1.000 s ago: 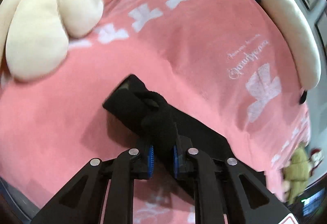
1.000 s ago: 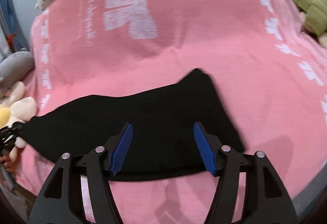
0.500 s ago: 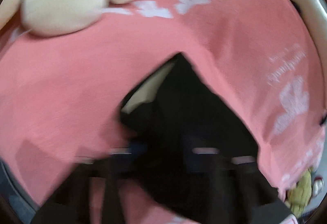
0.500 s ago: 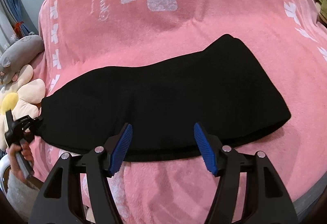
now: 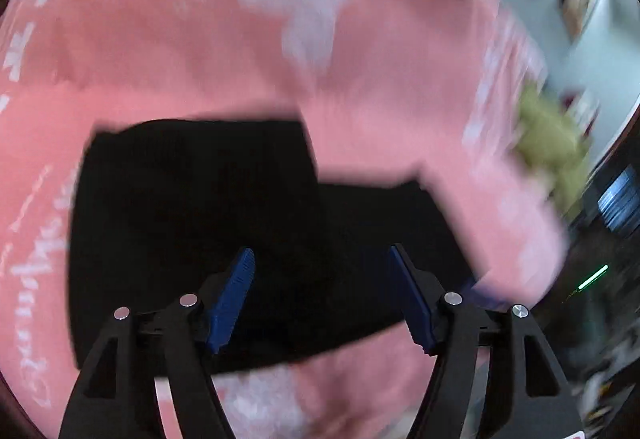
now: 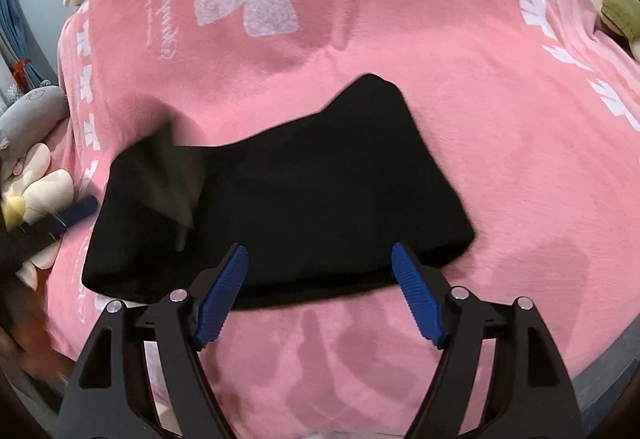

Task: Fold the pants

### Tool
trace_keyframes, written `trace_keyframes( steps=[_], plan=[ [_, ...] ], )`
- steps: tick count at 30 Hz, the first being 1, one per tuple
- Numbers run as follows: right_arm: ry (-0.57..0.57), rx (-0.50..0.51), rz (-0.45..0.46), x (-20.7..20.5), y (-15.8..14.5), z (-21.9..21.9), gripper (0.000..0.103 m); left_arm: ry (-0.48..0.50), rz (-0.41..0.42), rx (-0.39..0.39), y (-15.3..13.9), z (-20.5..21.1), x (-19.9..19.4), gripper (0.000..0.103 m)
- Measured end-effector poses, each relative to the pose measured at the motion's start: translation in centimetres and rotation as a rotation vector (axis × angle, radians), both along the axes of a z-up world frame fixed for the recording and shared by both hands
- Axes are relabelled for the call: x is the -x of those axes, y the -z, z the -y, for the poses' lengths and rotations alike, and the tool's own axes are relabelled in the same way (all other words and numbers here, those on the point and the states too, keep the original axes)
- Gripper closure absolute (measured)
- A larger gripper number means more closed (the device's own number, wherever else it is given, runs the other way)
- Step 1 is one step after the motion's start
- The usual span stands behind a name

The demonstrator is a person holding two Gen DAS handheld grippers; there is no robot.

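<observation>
Right wrist: pants (image 6: pixel 304 199) lie crosswise just ahead of the right gripper (image 6: pixel 320 267), fingers spread, empty (left gripper (image 5: pixel 322 271) likewise).

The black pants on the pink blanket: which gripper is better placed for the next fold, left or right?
Probably the right gripper. It is open and steady at the near edge of the black pants, seen sharply on the pink blanket. The left gripper is also open above them, but its view is blurred.
</observation>
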State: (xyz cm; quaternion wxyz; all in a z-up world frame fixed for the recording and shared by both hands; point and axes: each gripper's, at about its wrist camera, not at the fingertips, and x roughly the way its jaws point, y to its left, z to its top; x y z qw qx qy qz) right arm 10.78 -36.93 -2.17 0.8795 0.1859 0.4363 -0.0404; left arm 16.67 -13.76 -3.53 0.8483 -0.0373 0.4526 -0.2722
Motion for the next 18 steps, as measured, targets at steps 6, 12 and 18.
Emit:
trace_keyframes(
  steps=[6,12,18],
  plan=[
    [-0.078,-0.079,0.048,-1.6,-1.5,0.1,0.03,-0.01,-0.014,-0.046,1.4,-0.4,3.7,0.028],
    [-0.304,-0.206,-0.05,-9.5,2.2,-6.5,0.03,-0.119,0.065,-0.148,0.6,-4.9,6.1,0.026],
    [-0.371,-0.228,-0.066,-12.3,4.8,-11.4,0.034,-0.237,0.005,-0.138,1.2,-9.6,5.6,0.025]
  ],
)
